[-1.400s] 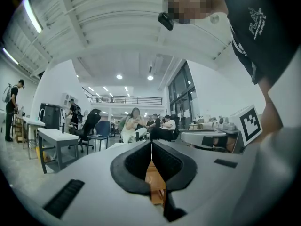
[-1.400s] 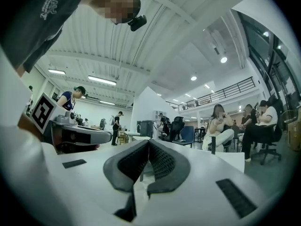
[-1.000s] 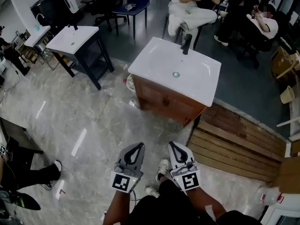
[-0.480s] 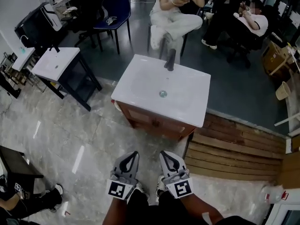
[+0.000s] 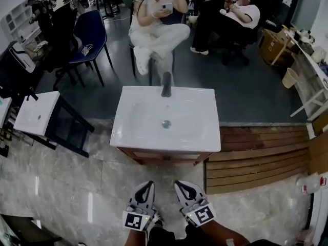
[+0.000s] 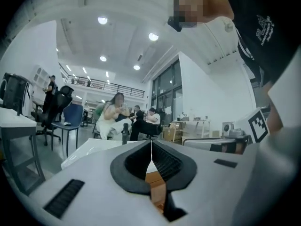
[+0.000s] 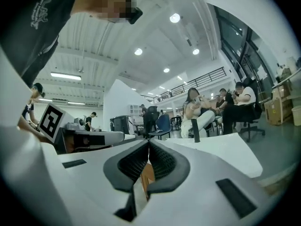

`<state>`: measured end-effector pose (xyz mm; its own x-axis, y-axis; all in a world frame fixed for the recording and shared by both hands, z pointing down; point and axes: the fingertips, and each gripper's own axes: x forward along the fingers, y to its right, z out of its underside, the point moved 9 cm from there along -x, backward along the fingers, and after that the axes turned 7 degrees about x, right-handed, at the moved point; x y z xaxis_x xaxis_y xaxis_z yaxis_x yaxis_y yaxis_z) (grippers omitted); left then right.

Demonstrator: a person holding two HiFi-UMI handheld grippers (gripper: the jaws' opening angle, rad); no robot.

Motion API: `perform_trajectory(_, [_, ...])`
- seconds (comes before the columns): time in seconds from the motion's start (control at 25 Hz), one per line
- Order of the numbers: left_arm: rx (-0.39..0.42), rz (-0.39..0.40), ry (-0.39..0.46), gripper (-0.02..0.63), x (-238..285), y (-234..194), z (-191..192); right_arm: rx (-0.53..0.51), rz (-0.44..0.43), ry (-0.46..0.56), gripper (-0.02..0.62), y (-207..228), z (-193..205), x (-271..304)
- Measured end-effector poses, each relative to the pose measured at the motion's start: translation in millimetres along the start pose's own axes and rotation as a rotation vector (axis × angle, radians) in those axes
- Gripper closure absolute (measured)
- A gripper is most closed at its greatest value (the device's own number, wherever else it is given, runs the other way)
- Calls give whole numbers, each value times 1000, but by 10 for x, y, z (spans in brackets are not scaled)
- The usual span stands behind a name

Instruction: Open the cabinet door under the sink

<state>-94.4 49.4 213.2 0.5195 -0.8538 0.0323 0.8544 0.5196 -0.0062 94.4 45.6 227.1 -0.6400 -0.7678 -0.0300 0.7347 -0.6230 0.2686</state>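
A white sink [image 5: 166,122] with a dark faucet [image 5: 166,84] stands on a brown wooden cabinet [image 5: 164,156] straight ahead of me. From above only a thin strip of the cabinet front shows, and no door handle is visible. My left gripper [image 5: 146,185] and right gripper [image 5: 180,184] are side by side, short of the cabinet, and point at it. In the left gripper view the jaws meet at the tip [image 6: 151,142], and brown wood [image 6: 156,185] shows behind them. In the right gripper view the gripper [image 7: 148,143] is also shut, with nothing in it.
Wooden slat decking [image 5: 256,158] lies on the floor right of the cabinet. A white-topped black stand [image 5: 38,114] is at the left. Seated people [image 5: 156,29] and a blue chair [image 5: 89,32] are behind the sink. Glossy marble floor [image 5: 77,188] surrounds me.
The sink and cabinet have swung from skewed at upper right to square in front of me. Both shut grippers kept side by side and moved round with me toward the cabinet front.
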Motion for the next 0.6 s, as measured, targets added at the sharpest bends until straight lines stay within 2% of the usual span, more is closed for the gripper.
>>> perform_trajectory(0.2, [3,115,-52,581,206,-389,268,-31,70,12,571,-45,288,316])
perform_trajectory(0.44, [13,249,-56,581,322,-630,536,-72,155,15,571,-87,533,459])
perform_trajectory(0.6, [-17,238,-74,581,498,-742,878,-72,165,-16,571,57,788,596])
